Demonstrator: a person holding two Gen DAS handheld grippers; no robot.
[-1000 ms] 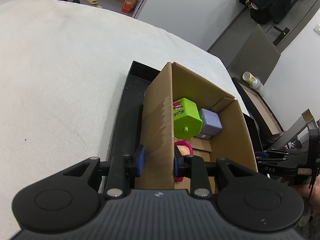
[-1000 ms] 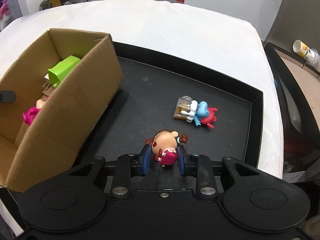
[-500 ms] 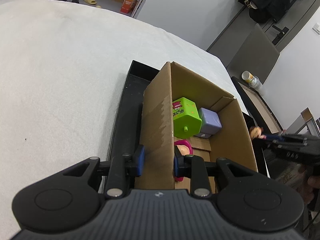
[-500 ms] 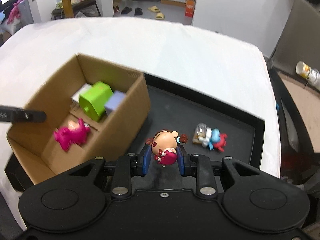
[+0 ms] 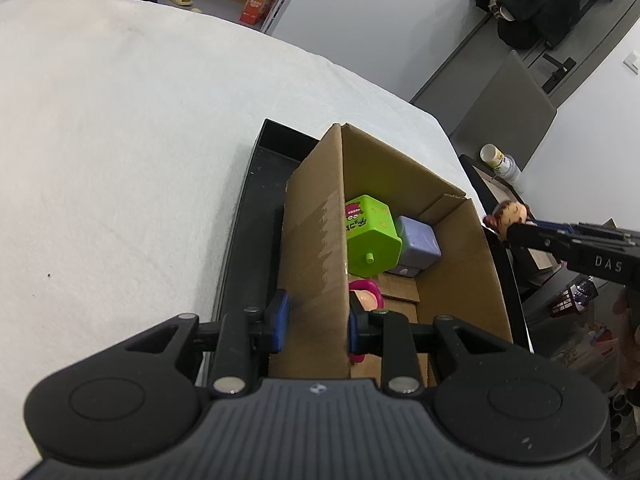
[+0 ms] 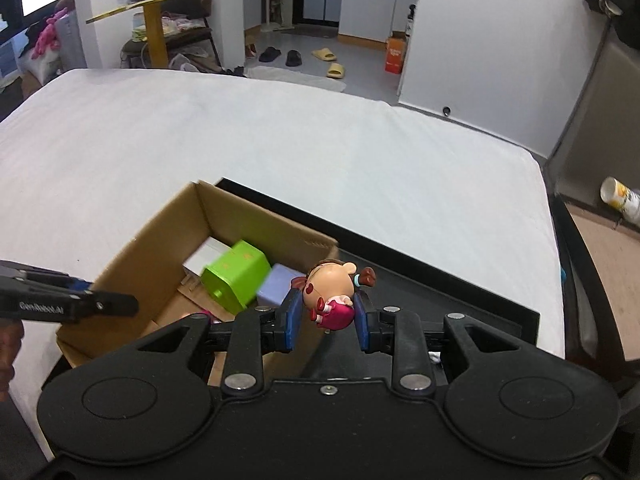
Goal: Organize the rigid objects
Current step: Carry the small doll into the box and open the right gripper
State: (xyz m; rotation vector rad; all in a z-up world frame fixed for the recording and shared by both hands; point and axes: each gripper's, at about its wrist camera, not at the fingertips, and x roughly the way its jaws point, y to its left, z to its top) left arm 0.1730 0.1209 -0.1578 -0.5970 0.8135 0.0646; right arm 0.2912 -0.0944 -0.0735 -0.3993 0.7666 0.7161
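Both grippers clamped
Left gripper point(image 5: 314, 322) low at frame bottom; right gripper point(image 6: 326, 318) raised, pointing downward, jaws closed.

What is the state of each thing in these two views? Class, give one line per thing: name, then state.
Cardboard box: open-topped, upright in the tray, wall clamped.
Left claw: shut on the box wall.
Right claw: shut on the doll.
Doll: held off the tray, on its side.
Green toy: tilted, inside the box.
Purple cube: inside the box, beside the green toy.
Black tray: under the box.

Pink toy point(image 5: 366, 294) mostly hidden (behind box wall point(image 5: 316, 248)).
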